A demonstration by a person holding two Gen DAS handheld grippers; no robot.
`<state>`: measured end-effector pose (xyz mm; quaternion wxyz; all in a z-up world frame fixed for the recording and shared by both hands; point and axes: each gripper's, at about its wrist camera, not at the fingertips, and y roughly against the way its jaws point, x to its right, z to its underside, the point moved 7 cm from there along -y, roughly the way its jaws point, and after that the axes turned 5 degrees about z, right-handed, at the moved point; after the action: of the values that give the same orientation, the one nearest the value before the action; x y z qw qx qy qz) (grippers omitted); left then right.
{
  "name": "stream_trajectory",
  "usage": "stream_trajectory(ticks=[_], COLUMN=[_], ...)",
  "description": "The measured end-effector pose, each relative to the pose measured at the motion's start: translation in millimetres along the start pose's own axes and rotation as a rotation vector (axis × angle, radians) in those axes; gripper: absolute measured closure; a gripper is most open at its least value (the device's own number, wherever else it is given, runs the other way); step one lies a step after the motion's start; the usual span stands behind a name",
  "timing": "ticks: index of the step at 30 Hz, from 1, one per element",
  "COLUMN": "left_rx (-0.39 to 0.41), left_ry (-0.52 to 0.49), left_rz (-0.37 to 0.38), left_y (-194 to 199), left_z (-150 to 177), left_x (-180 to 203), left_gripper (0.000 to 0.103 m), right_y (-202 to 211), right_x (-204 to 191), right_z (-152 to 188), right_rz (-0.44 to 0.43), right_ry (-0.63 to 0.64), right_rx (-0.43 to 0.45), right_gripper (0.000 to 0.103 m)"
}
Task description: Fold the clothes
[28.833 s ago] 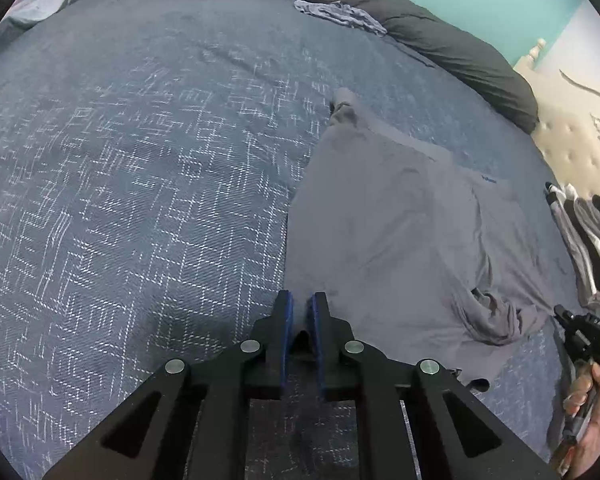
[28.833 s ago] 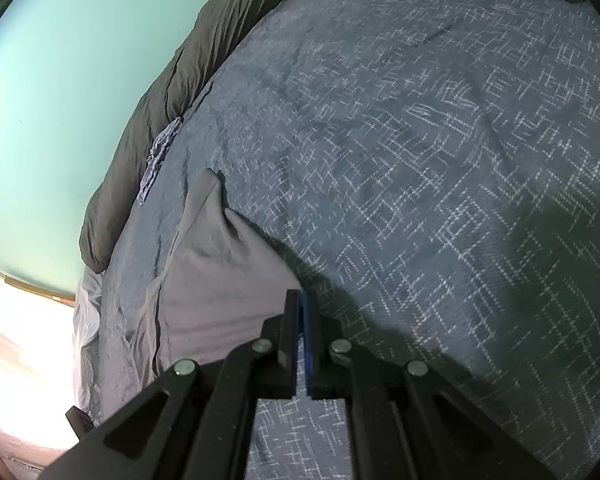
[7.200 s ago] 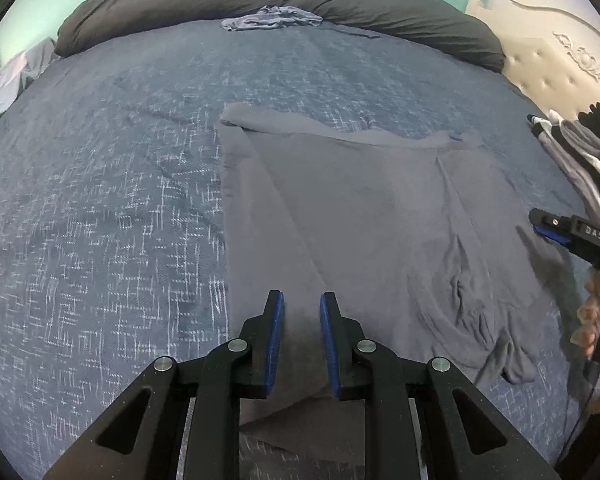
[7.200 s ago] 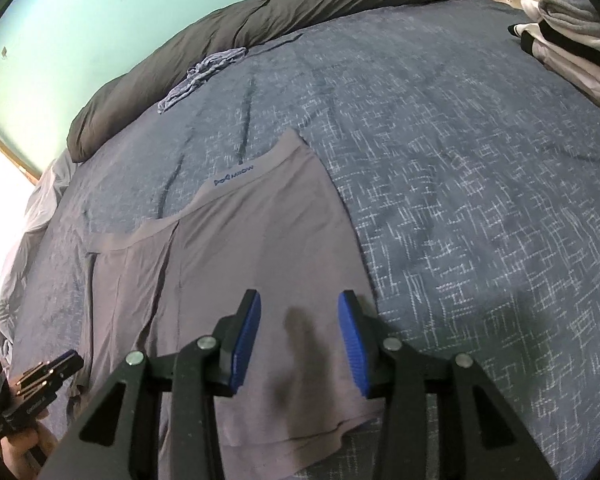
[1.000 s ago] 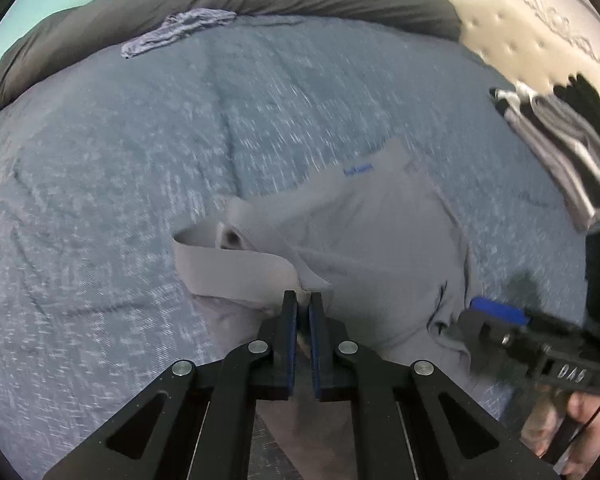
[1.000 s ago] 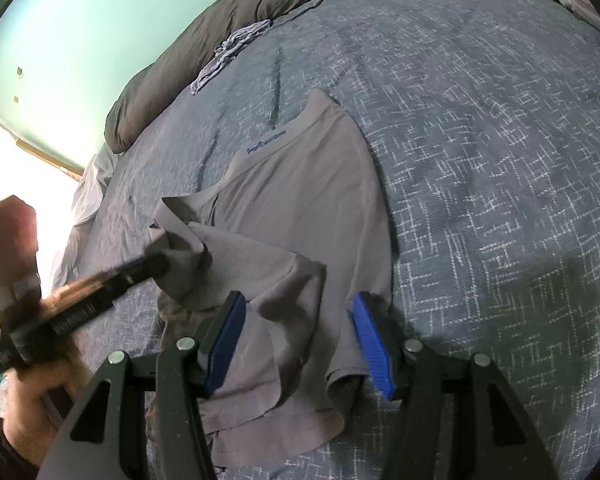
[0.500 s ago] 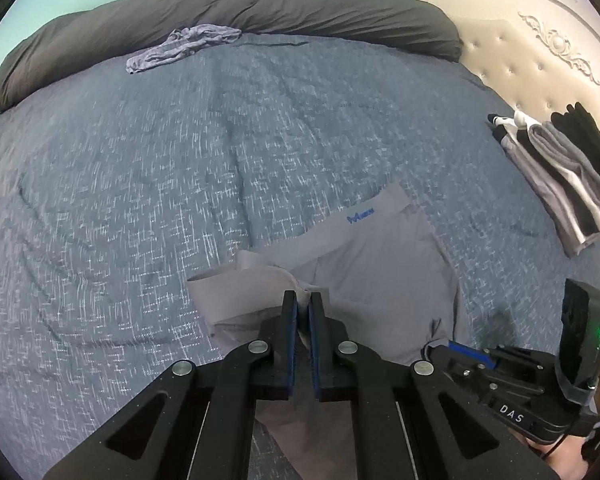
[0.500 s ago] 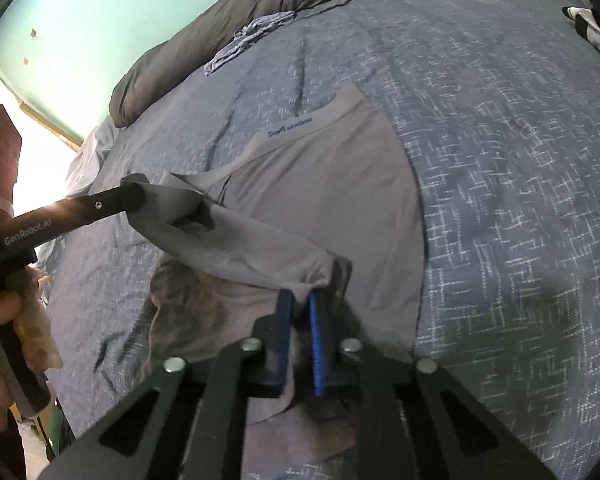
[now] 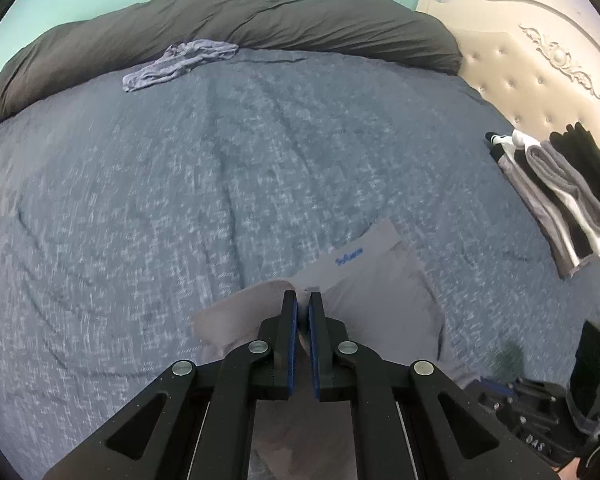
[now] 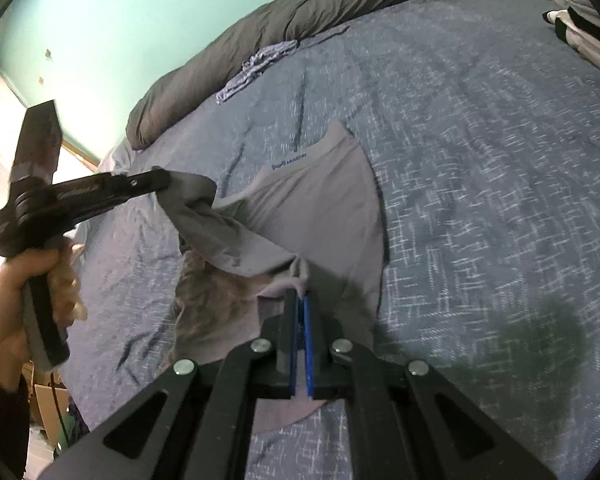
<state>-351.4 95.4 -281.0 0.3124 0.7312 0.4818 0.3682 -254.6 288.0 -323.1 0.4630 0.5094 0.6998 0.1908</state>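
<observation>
grey shorts (image 10: 324, 204); blue white-flecked bedspread (image 9: 180, 184)

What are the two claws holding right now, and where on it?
Both grip the gray boxer briefs: left claw at the waistband end, right claw at the leg hem.

A pair of grey boxer briefs (image 10: 320, 204) is seen partly lifted off the blue patterned bed (image 10: 480, 160). One edge is pinched between the closed jaws of the right gripper (image 10: 300, 298) at six o'clock. Another corner is clamped by the left gripper (image 10: 162, 179) at nine o'clock, gripped by a hand (image 10: 24, 276). The waistband, towards twelve o'clock, is left lying on the bed. A crumpled blue-grey garment (image 10: 256, 66) is seen against the dark duvet roll (image 10: 300, 12) at eleven o'clock.
</observation>
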Motion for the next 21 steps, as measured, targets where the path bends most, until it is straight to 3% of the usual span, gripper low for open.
stream_trajectory(ticks=[15, 21], left_rx=[-0.079, -0.129], left_ry=[-0.043, -0.097], left_rz=[0.034, 0.055], left_y=[-61.7, -94.0], left_z=[-53.0, -55.5], left_x=[57.4, 89.7], left_gripper=[0.098, 0.098], right_y=[15.6, 16.4], right_x=[20.5, 25.5], right_z=[19.9, 30.9], right_rz=[-0.031, -0.04], right_ry=[-0.059, -0.066], right_rx=[-0.031, -0.059], right_gripper=[0.101, 0.101])
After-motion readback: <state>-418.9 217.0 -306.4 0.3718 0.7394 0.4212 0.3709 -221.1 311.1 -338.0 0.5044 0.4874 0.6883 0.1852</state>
